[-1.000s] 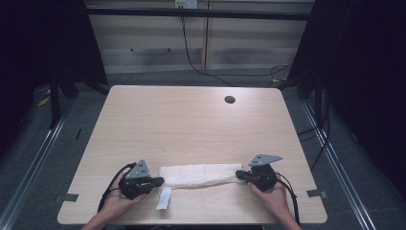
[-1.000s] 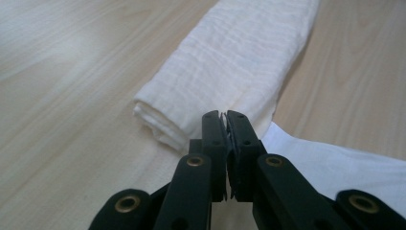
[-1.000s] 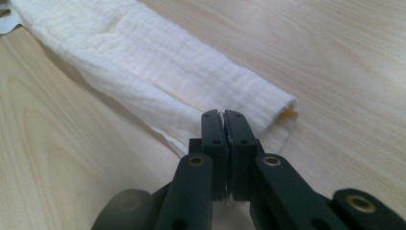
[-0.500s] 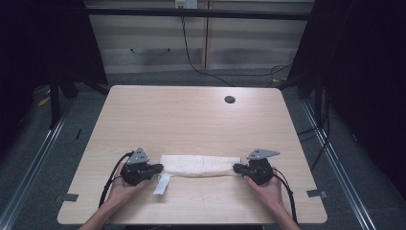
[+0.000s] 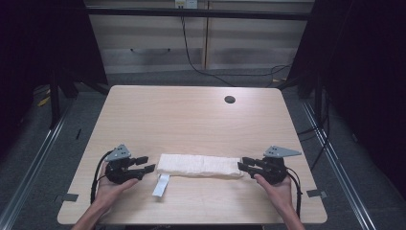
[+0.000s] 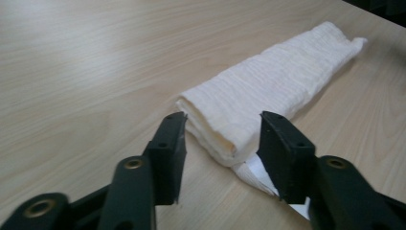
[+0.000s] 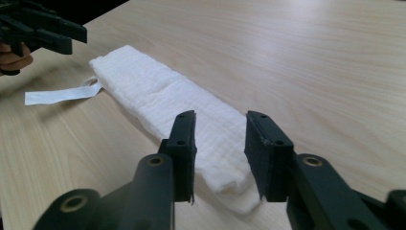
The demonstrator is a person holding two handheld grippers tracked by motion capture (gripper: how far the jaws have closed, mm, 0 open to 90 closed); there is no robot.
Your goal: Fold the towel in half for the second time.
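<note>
Folded white towel (image 5: 199, 166), ribbed weave, blank tag (image 5: 161, 185).
Your left gripper (image 5: 149, 164) and right gripper (image 5: 243, 167) flank its ends, jaws parted, empty.

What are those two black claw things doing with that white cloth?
A person holds a gripper in each hand at a wooden table. A folded white cloth lies between them. The left gripper and right gripper are both open, each at one end of the cloth, gripping nothing. A white tag sticks out near the left end.
</note>
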